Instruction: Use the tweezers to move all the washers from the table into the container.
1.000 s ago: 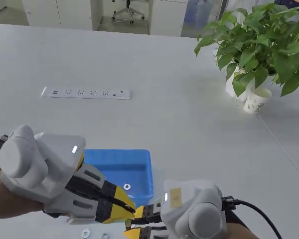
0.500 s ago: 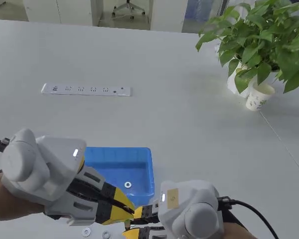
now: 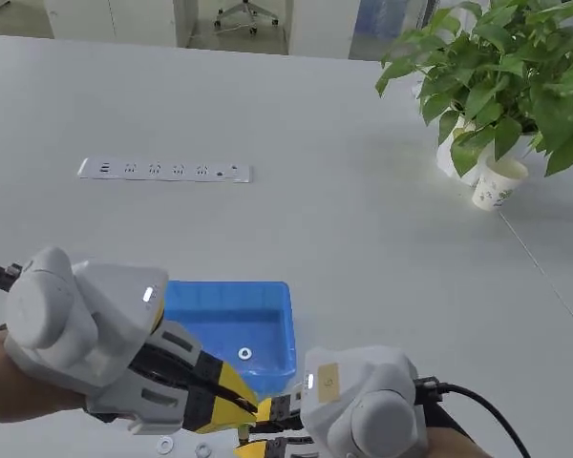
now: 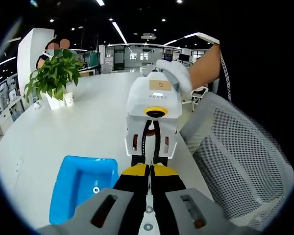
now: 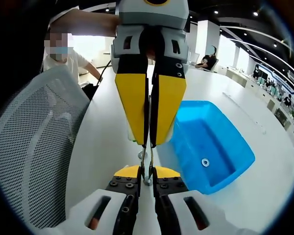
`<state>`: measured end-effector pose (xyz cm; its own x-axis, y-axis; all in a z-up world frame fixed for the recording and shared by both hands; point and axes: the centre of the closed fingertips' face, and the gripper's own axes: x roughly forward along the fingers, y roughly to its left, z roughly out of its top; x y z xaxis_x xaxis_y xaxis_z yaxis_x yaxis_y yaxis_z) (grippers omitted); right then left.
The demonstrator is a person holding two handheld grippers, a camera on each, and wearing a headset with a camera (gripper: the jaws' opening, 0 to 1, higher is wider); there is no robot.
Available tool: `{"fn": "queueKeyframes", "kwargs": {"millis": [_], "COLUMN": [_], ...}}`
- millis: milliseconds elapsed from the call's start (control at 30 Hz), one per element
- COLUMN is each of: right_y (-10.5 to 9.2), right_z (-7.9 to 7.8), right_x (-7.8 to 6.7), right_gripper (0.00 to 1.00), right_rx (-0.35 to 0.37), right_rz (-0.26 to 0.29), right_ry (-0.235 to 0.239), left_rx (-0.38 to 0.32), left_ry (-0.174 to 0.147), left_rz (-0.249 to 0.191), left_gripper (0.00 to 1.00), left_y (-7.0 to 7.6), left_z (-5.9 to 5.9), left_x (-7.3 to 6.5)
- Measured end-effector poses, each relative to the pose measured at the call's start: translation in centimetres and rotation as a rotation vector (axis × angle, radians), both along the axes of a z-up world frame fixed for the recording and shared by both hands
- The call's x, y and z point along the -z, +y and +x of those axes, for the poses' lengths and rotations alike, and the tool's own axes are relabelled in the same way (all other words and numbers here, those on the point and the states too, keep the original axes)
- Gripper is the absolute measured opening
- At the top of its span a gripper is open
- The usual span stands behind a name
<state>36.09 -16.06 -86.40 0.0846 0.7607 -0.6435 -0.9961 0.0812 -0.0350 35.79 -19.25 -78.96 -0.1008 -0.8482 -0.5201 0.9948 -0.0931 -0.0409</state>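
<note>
Where they meet tip to tip, left gripper (image 3: 248,406) and right gripper (image 3: 264,426) both pinch the tweezers (image 5: 147,159); washers (image 3: 164,445) lie beside the container (image 3: 267,294), one inside it; bare table (image 3: 363,239) stretches beyond.

Table: wide white table (image 3: 363,239), plain matte top.
On it: long white power strip (image 3: 164,173) at far left; leafy green plant in a white pot (image 3: 487,86) at far right, a paper cup (image 3: 495,186) just beside.
Seating: white mesh chair (image 4: 245,156) at the table edge.
Ceiling: dark, with bright strip lights (image 4: 118,32).
</note>
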Motion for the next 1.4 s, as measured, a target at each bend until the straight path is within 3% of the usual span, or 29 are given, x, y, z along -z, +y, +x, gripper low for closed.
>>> {"fn": "queueKeyframes", "kwargs": {"millis": [500, 1400], "right_y": [-0.16, -0.33], "right_z": [-0.22, -0.07], "right_x": [0.18, 0.30], "right_gripper": [0.11, 0.11], "right_rx": [0.000, 0.014], "right_rz": [-0.006, -0.003], "right_ry": [0.004, 0.016], "left_rx": [0.014, 0.015], "left_ry": [0.001, 0.005], "left_rz": [0.010, 0.020], "left_gripper": [0.04, 0.04], "left_y": [-0.25, -0.49], "left_z": [-0.35, 0.20], "left_x": [0.10, 0.28]}}
